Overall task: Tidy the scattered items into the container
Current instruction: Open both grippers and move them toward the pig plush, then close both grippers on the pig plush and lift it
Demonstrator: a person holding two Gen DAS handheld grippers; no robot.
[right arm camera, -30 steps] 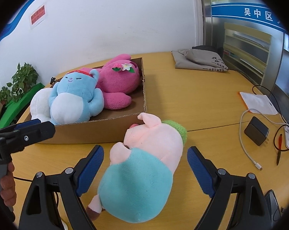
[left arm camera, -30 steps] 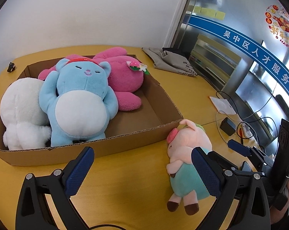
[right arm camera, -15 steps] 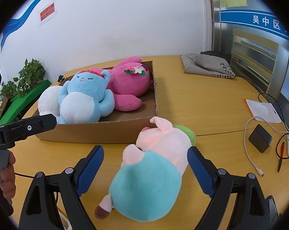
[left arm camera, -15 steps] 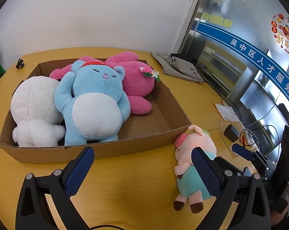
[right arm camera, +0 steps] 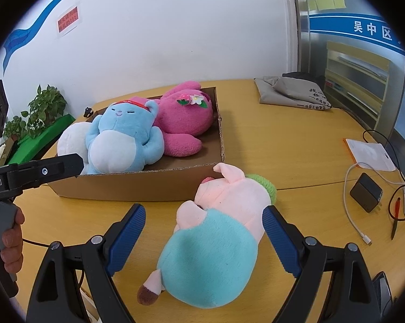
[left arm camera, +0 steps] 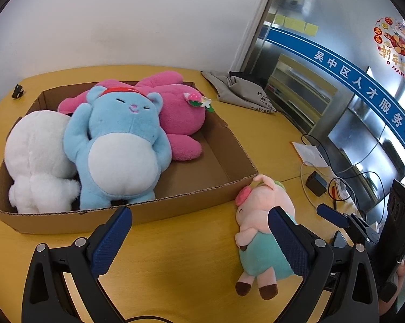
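Note:
A cardboard box [left arm camera: 191,202] [right arm camera: 138,185] on the yellow table holds a white plush [left arm camera: 38,156], a blue bear plush [left arm camera: 121,145] [right arm camera: 121,137] and a pink rabbit plush [left arm camera: 181,115] [right arm camera: 186,118]. A pink pig plush in a teal outfit [left arm camera: 261,231] [right arm camera: 216,237] lies on the table just outside the box's near right corner. My right gripper [right arm camera: 203,239] is open with the pig between its fingers, not pressed. My left gripper [left arm camera: 199,239] is open and empty over the table in front of the box, left of the pig.
A grey cloth bag [left arm camera: 242,91] [right arm camera: 294,94] lies at the far right of the table. A charger block [right arm camera: 365,196], white cable, pen and paper [right arm camera: 369,153] lie to the right. A potted plant [right arm camera: 41,110] stands at the left.
Both grippers have drawn back and up a little, so the box and the pig look farther off. The pig and the plush toys in the box have not moved. Both grippers stay open.

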